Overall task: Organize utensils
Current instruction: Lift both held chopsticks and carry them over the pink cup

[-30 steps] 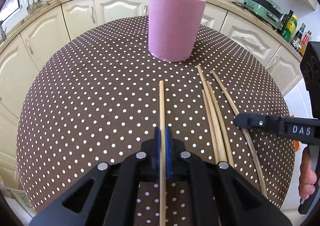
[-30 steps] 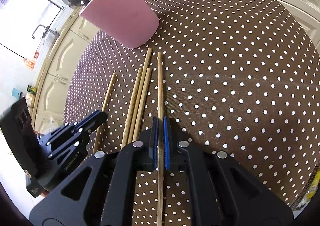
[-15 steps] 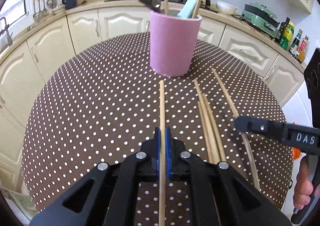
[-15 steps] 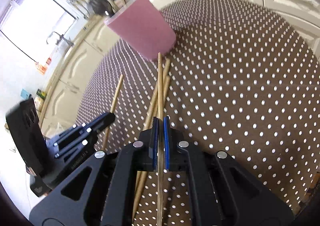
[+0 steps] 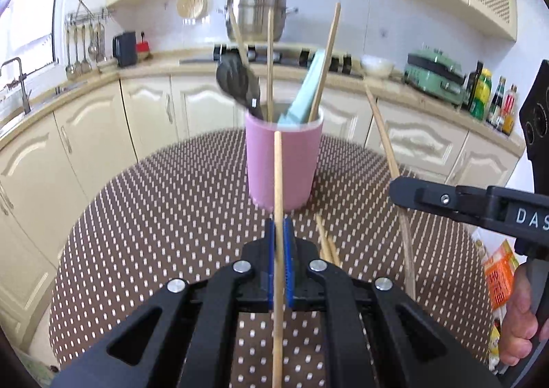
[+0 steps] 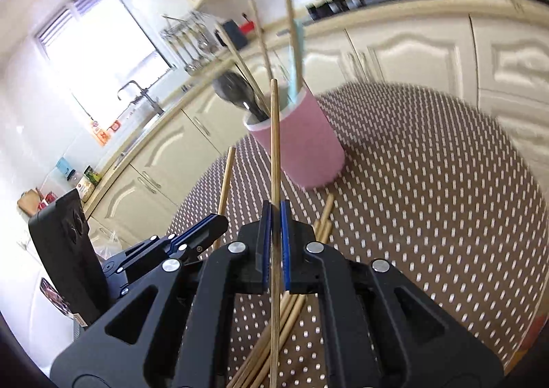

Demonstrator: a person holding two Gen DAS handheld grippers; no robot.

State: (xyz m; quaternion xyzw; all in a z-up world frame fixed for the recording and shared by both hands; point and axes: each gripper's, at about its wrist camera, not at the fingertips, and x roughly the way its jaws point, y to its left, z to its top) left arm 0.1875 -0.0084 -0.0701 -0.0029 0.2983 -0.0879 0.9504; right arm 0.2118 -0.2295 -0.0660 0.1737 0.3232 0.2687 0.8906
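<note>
Pink holder: the pink holder point(image 5: 284, 161) stood upright near the far side of the bench point(image 5: 164, 209), which wore a brown dotted cloth.
Already sorted: a dark ladle point(image 5: 238, 80), a pale green spatula point(image 5: 303, 92) and a few wooden sticks point(image 5: 326, 55) stood inside it.
Left chopstick: a chopstick point(image 5: 278, 182) was pinched between the blue-padded fingers of the left gripper point(image 5: 280, 240), clear of the cloth, its tip pointing at the holder.
Right chopstick: a second, darker chopstick point(image 6: 274, 147) was clamped in the closed fingers of the right gripper point(image 6: 275, 216), also raised and aimed towards the holder's rim.
Left on the cloth: a loose bundle of chopsticks point(image 6: 302, 267) lay on the bench, between the grippers and the holder; their exact count could not be told.
Progress: judged roughly midway, with some utensils in and two in the air.
Remaining: both held chopsticks needed dropping into the holder, then the bundle needed collecting.
Watch: long thin sticks could pivot in a narrow pinch or snag on handles already inside.
</note>
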